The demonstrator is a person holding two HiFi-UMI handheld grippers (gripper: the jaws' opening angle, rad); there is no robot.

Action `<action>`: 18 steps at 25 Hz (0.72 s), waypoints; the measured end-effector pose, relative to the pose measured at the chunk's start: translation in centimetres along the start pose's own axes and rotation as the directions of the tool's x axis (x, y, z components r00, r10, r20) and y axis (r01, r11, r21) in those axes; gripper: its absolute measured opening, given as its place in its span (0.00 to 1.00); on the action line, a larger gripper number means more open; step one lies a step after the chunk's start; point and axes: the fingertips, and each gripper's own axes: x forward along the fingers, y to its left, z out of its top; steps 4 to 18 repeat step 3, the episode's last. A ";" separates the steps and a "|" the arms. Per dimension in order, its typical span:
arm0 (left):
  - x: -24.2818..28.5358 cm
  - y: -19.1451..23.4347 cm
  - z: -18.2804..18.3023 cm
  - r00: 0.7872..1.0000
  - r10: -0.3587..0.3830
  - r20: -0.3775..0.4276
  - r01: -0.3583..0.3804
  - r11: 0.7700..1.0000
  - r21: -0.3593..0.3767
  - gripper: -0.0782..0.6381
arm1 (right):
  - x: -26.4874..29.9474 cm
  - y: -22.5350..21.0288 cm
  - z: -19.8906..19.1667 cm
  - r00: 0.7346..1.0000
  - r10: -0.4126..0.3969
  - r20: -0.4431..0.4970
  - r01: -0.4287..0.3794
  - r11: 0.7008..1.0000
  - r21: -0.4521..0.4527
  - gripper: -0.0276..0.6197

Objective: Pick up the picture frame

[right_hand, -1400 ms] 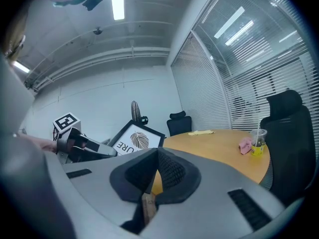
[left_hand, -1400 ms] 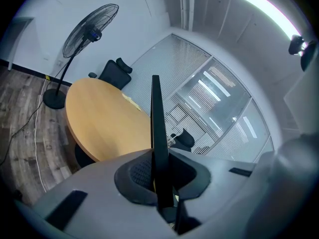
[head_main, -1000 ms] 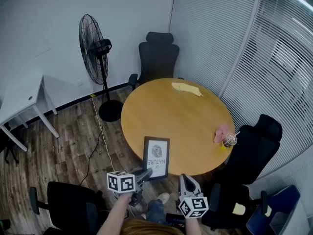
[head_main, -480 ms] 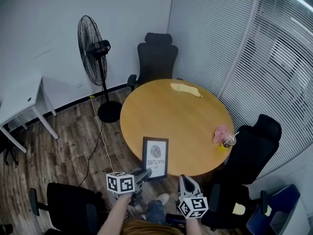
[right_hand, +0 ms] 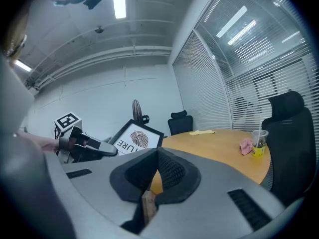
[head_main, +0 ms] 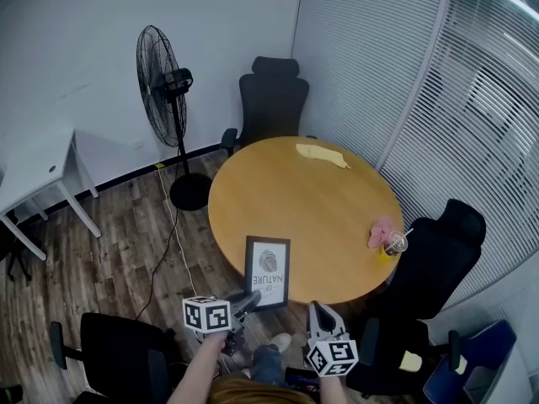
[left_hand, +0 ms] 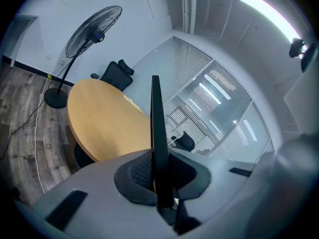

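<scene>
The picture frame (head_main: 268, 272) is black with a white leaf print and stands upright over the near edge of the round wooden table (head_main: 303, 200). My left gripper (head_main: 253, 298) is shut on its lower edge. In the left gripper view the frame (left_hand: 155, 128) shows edge-on, pinched between the jaws of the left gripper (left_hand: 159, 176). My right gripper (head_main: 318, 311) hangs to the right of the frame, apart from it. Its jaws meet with nothing between them (right_hand: 158, 156). The right gripper view shows the frame (right_hand: 134, 138) tilted, with the left gripper (right_hand: 92, 149) on it.
On the table lie a yellow cloth (head_main: 322, 152), a pink cloth (head_main: 381, 228) and a drink cup with a straw (head_main: 393, 242). Black office chairs stand behind the table (head_main: 271, 99), at its right (head_main: 438, 251) and at my lower left (head_main: 118, 352). A standing fan (head_main: 164, 82) and a white desk (head_main: 34, 167) are at the left.
</scene>
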 end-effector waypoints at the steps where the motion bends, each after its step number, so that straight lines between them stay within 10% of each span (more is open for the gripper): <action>1: 0.1 0.1 0.0 1.000 0.000 0.001 0.000 1.000 -0.001 0.19 | 0.0 -0.1 0.1 1.000 -0.002 0.001 0.002 1.000 -0.002 0.06; 18: 0.2 0.2 0.1 1.000 -0.001 0.003 0.001 1.000 -0.004 0.19 | 0.2 -0.2 0.2 1.000 -0.003 0.004 0.003 1.000 -0.004 0.06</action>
